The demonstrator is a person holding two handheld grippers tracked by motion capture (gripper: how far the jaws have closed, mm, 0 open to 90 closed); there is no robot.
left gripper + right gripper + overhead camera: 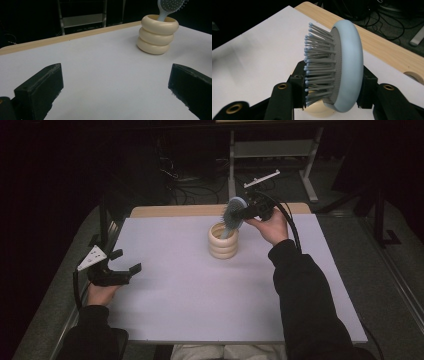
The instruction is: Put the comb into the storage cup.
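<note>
White table (pixel 190 290) | right gripper (pixel 243 213) fingers clamp hairbrush (pixel 231 215), handle in ringed holder (pixel 223 242) | left gripper (pixel 125 261) fingers wide

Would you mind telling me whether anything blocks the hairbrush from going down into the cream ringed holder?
Nothing visible does. The right claw grips the hairbrush by its head, and the handle already dips into the open cream holder.
</note>
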